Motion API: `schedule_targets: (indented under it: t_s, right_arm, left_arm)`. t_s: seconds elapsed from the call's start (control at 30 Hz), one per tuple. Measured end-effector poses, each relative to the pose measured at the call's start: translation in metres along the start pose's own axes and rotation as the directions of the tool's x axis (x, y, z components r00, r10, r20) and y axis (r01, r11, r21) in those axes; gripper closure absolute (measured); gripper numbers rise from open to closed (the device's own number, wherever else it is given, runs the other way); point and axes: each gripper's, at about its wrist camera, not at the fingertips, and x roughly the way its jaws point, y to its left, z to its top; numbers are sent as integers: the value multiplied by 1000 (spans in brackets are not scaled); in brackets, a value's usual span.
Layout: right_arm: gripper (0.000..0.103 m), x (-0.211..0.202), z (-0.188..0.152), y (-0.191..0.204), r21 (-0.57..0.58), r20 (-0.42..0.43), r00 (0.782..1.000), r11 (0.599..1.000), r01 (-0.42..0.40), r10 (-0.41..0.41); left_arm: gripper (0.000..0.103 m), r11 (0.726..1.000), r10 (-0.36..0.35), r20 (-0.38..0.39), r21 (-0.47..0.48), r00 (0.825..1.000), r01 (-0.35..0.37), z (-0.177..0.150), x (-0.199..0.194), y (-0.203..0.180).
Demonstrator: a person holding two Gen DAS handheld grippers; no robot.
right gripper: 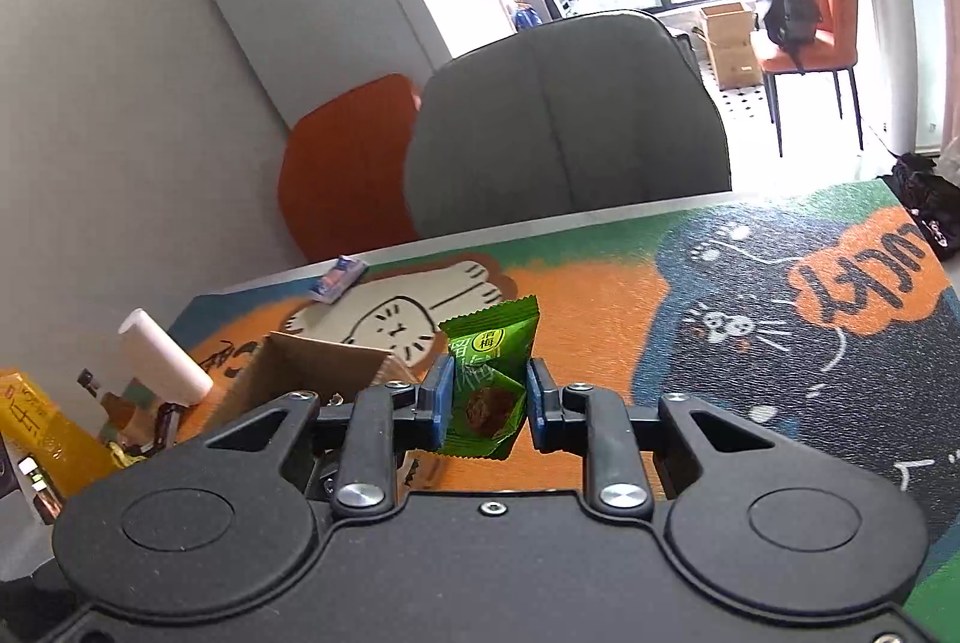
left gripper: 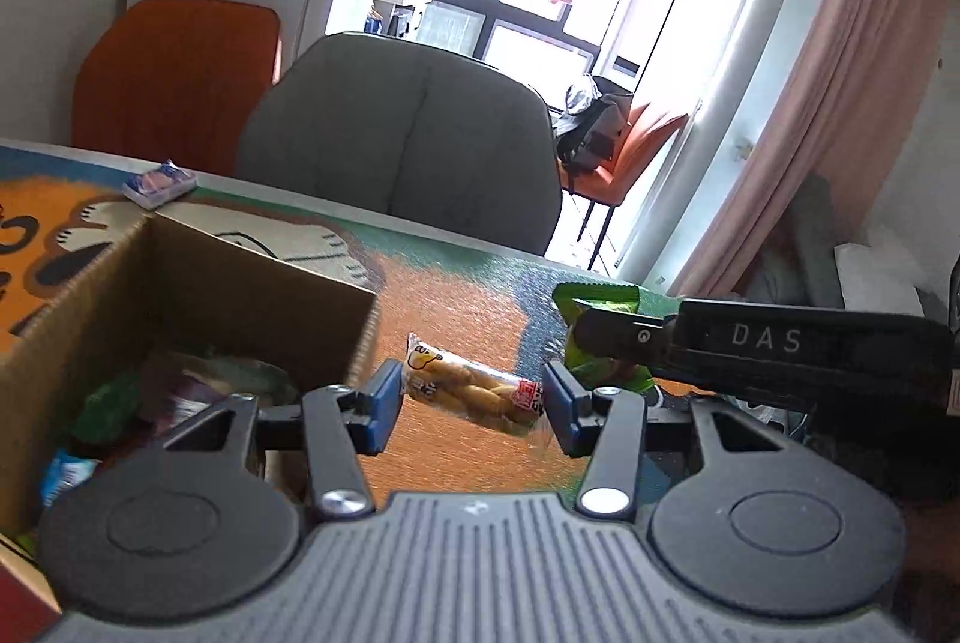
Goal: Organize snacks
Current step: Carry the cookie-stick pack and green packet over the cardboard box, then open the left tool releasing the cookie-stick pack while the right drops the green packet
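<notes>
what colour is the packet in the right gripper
Green packet, clearest in the right wrist view.

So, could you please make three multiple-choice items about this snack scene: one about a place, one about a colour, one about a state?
1. Where is the cardboard box, seen from the left wrist camera?
A. Left of the left gripper
B. On the grey chair
C. Right of the gripper

2. What colour is the packet in the right gripper?
A. Red
B. Green
C. White

3. In what state is the clear bread-stick packet?
A. Lying inside the box
B. Held between the left gripper's blue pads
C. Lying on the floor

Answers:
1. A, the open box fills the left of that view.
2. B, the wrapper is green with a yellow circle.
3. B, both pads press on its ends above the mat.
</notes>
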Motion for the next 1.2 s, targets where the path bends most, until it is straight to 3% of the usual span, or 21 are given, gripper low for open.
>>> schedule_targets:
  t_s: [0.67, 1.03, 1.2]
  right_arm:
    - [79, 28, -5, 68, -48, -21, 997, 996, -77, 76]
    - [79, 42, -9, 91, -64, -59, 994, 993, -99, 95]
    - [64, 46, -9, 99, -62, -49, 996, 995, -83, 80]
  left_arm:
    - [53, 993, 99, 27, -73, 995, -97, 26, -28, 84]
    - [45, 984, 131, 20, -128, 991, -127, 26, -37, 116]
    - [37, 982, 136, 22, -136, 990, -132, 25, -42, 122]
